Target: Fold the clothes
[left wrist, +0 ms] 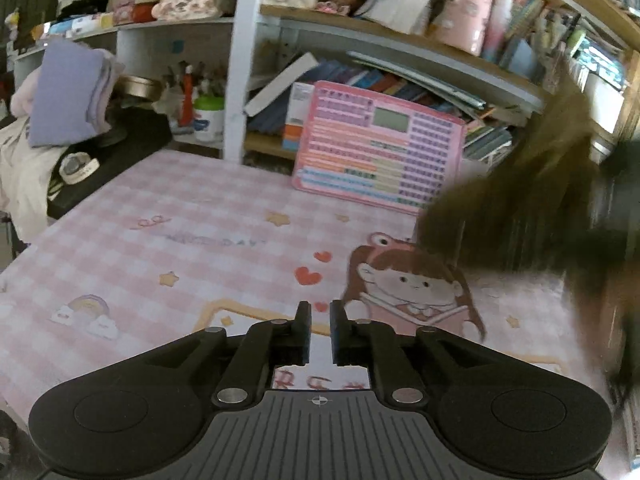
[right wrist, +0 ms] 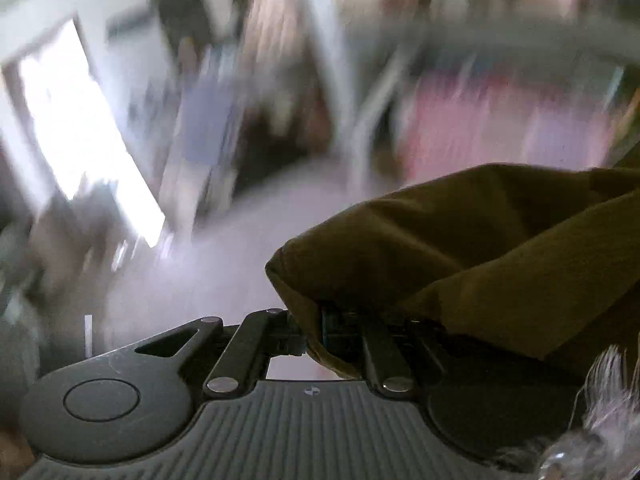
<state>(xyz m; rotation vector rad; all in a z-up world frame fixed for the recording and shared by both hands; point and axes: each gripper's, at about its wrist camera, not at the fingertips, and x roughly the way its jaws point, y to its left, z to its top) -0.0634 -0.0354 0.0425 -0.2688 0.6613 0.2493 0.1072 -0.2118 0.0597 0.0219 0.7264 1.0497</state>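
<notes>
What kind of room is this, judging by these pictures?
Probably a child's bedroom or study corner: crowded wooden bookshelves, a pink checked cartoon-print cloth over the surface, and a pink plastic learning tablet.

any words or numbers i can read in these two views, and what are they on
Nothing reads with certainty.
Pink checked sheet: faint print, perhaps ending "DAY", too blurred to confirm.
Red characters on the sheet by the left claw: half hidden, unreadable.
Pink learning board: rows of keys and labels, too small.
Book spines on the shelves: too small.
Right wrist view: motion-blurred; the olive garment in the right claw shows no text.
</notes>
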